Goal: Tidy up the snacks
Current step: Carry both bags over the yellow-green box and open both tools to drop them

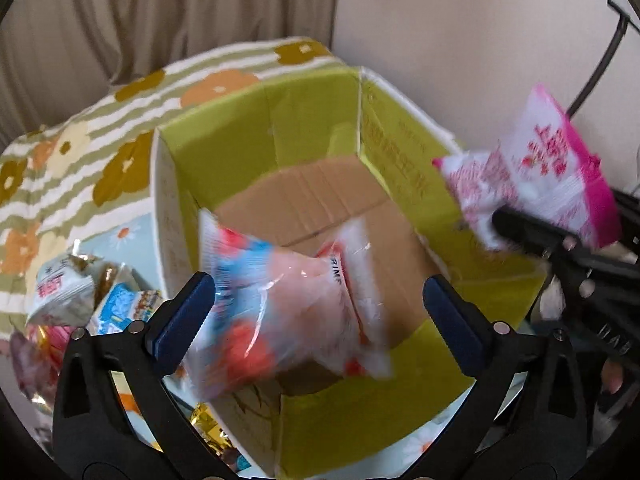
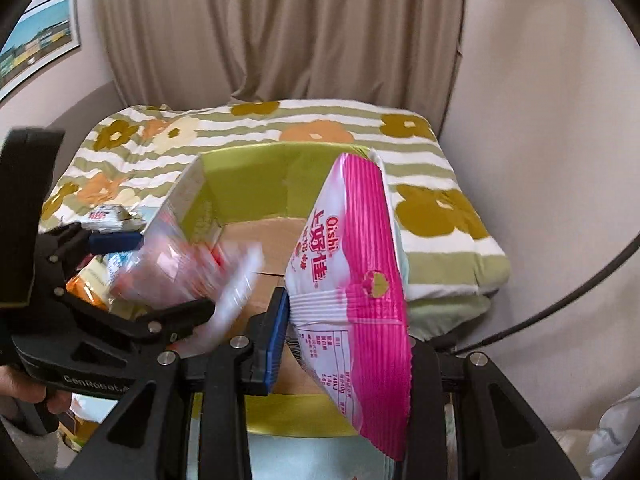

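An open cardboard box (image 1: 280, 120) with lime-green inner walls and a brown floor stands below both grippers. My left gripper (image 1: 318, 288) is over it, jaws spread wide. A blurred clear bag with blue and red print (image 1: 288, 304) lies loose between them, at the left pad and well clear of the right one. In the right wrist view that bag (image 2: 172, 272) sits by the box's left wall (image 2: 248, 184). My right gripper (image 2: 348, 344) is shut on a pink-and-white Oishi bag (image 2: 360, 248), upright above the box's near right corner. The same bag (image 1: 552, 176) shows at the box's right.
Several more snack packets (image 1: 68, 292) lie in a pile left of the box. A green-striped floral quilt (image 1: 80, 152) lies behind and around it, with a beige curtain (image 2: 280, 32) and wall beyond. A black curved cable (image 1: 600, 64) hangs at the right. A hand (image 2: 16, 384) holds the left gripper.
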`<state>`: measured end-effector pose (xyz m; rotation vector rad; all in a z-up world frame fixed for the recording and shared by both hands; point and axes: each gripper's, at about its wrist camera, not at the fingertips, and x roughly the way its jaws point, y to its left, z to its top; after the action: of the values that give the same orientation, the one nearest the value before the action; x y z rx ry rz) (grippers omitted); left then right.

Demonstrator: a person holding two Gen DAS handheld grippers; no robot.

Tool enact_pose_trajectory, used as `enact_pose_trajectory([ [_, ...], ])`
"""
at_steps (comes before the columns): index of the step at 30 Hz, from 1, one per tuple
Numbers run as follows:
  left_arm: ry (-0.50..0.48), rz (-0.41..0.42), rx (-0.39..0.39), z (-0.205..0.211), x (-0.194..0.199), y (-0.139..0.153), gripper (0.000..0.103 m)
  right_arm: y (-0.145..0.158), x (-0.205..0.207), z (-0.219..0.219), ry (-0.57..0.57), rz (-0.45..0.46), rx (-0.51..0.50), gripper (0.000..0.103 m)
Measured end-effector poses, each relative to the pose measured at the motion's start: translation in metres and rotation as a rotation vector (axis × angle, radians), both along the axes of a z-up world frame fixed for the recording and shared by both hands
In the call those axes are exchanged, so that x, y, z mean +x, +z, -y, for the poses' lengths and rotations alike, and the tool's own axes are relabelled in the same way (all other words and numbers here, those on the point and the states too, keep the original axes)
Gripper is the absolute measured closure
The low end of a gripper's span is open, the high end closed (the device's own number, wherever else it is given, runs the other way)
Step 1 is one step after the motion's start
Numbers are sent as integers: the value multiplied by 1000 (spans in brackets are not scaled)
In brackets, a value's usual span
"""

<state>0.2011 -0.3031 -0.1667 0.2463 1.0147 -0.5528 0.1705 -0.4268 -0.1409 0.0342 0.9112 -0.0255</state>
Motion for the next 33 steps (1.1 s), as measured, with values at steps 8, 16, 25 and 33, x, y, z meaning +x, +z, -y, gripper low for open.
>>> enact_pose_trajectory([
  [8, 2, 22, 24, -25, -12, 9, 0, -9, 2, 3, 8, -31, 2, 72],
  [16, 36, 42, 3, -50, -9, 18, 0, -25, 10, 2, 4, -83, -5, 71],
  [25, 82, 44, -32, -64, -14, 19, 0, -19, -5, 10, 6, -17, 62, 0],
  [33, 124, 51, -45, -72, -32, 23, 0, -13, -19, 7, 35, -12, 52, 0],
])
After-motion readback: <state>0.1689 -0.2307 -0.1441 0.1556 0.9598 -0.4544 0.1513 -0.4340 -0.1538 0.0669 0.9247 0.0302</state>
